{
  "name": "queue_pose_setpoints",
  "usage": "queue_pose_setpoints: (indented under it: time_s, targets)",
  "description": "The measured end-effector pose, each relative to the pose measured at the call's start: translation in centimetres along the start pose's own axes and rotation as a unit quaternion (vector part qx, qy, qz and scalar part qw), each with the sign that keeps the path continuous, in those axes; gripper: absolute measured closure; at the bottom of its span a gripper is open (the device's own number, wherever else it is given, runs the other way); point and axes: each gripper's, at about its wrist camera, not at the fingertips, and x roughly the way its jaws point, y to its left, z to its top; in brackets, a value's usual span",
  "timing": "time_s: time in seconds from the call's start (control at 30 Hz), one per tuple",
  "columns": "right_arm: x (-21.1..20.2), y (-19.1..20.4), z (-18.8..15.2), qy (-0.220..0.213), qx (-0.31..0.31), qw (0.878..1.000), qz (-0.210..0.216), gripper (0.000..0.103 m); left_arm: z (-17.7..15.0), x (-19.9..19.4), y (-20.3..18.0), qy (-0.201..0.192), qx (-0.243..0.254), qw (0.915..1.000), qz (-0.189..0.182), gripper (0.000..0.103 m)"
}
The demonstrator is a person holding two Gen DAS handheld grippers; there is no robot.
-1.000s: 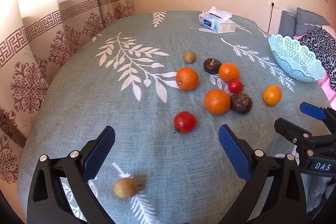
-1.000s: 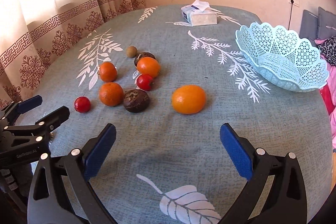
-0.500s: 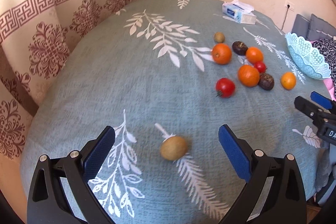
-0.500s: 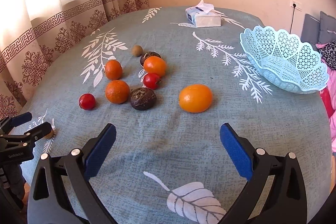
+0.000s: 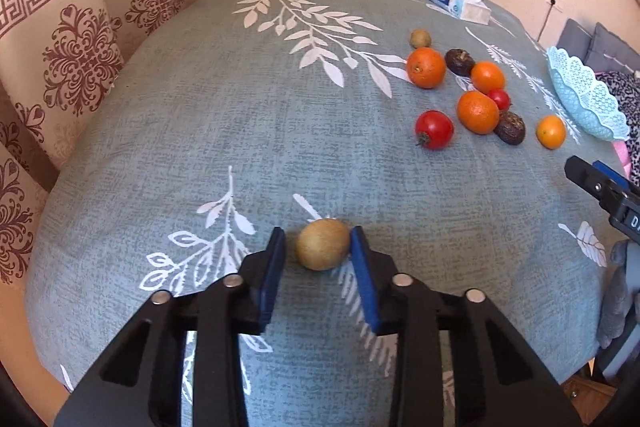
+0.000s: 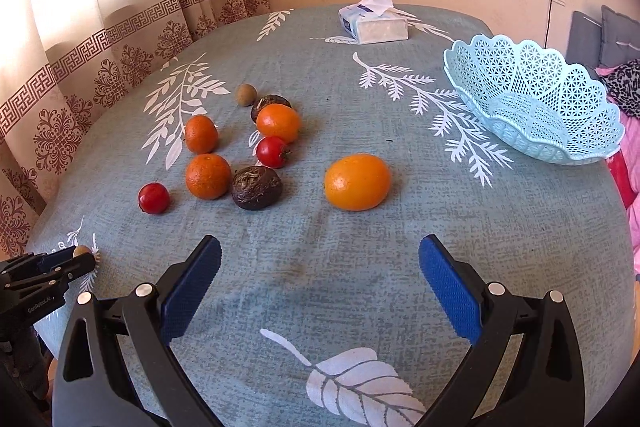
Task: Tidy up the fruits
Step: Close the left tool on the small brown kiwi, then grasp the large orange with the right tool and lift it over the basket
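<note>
Fingers of my left gripper (image 5: 318,251) have just been closing, with the kiwi (image 5: 322,244) between them: the right pad touches its side, while the left pad shows a thin gap, so I cannot tell if the pinch is firm. That kiwi sits on the surface (image 5: 200,131), at the near edge, well apart from the basket (image 6: 536,107). My right gripper (image 6: 320,267) hangs with fingers spread wide and nothing between them, pointing down at bare cloth. Just beyond it lies a big orange (image 6: 357,181), the fruit nearest the basket. Farther from the basket sits the cluster: three more oranges, two tomatoes, two dark brown fruits and a second kiwi (image 6: 245,94). Beyond the basket, at the far edge, is a tissue box (image 6: 374,23).
</note>
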Motion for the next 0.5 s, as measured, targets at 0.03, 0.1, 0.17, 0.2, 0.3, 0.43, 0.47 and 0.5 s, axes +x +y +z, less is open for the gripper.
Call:
queue_pose_setpoints:
  time_s: [0.03,0.1,0.17,0.2,0.3,0.43,0.47,0.5]
  targets:
    - [0.0,-0.1,0.1,0.0,0.002,1.0,0.0,0.002,0.0,0.0,-0.2,0.0,0.003,1.0,-0.002,0.075]
    - [-0.1,-0.4,0.2,-0.001,0.006,1.0,0.001,0.002,0.1,0.0,-0.5,-0.004,0.006,0.9999,-0.009,0.075]
    - [-0.1,-1.0,0.6,-0.002,0.014,1.0,-0.001,0.002,0.2,-0.1,-0.7,-0.01,0.011,0.9998,-0.012,0.075]
    - [-0.1,-1.2,0.7,-0.002,0.019,1.0,-0.001,0.002,0.4,-0.1,-0.8,-0.014,0.014,0.9997,-0.012,0.075]
    - [0.1,-2.2,1.2,0.0,0.035,0.999,-0.001,0.002,0.9,-0.3,-1.1,-0.028,0.019,0.9993,-0.015,0.075]
    - [0.7,-2.7,2.5,-0.002,0.043,0.999,-0.009,0.002,1.8,-0.5,-1.4,-0.043,0.019,0.9986,-0.022,0.075]
    - [1.0,-2.8,2.9,-0.001,0.04,0.999,-0.011,0.003,2.1,-0.6,-1.4,-0.046,0.018,0.9985,-0.025,0.075]
    - [1.2,-2.8,3.2,0.001,0.039,0.999,-0.011,0.004,2.3,-0.7,-1.5,-0.049,0.018,0.9983,-0.026,0.075]
